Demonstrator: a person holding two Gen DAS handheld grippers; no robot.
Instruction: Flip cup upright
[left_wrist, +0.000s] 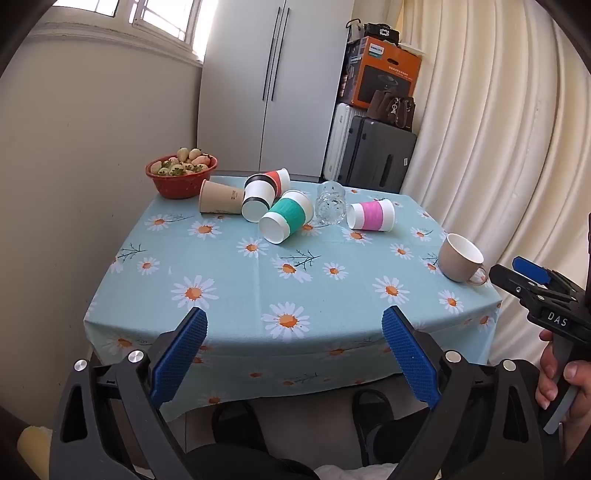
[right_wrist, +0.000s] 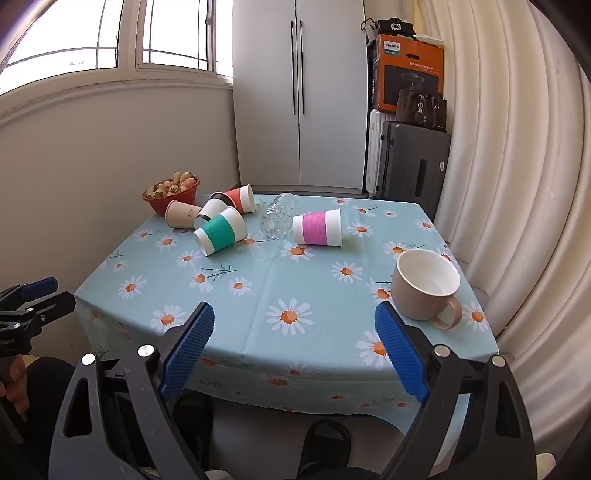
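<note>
Both the left gripper (left_wrist: 295, 347) and right gripper (right_wrist: 295, 341) are wide open and empty, and the crowded pink cup (right_wrist: 317, 229) may roll into the glass (right_wrist: 275, 219) if pushed

A table (left_wrist: 236, 288) in a daisy-print cloth lies ahead of the left gripper (left_wrist: 293, 354), whose blue-padded jaws stand wide apart and empty near its front edge. Far ahead, five paper cups lie on their sides: tan (left_wrist: 219, 197), red (left_wrist: 271, 179), black-banded (left_wrist: 258, 203), green-sleeved (left_wrist: 286, 216) and pink-sleeved (left_wrist: 371, 216). A clear glass (left_wrist: 330, 203) sits between the last two. Ahead to the right, a beige mug (left_wrist: 460, 262) stands upright. At the far right edge is the right gripper (left_wrist: 532, 284).
</note>
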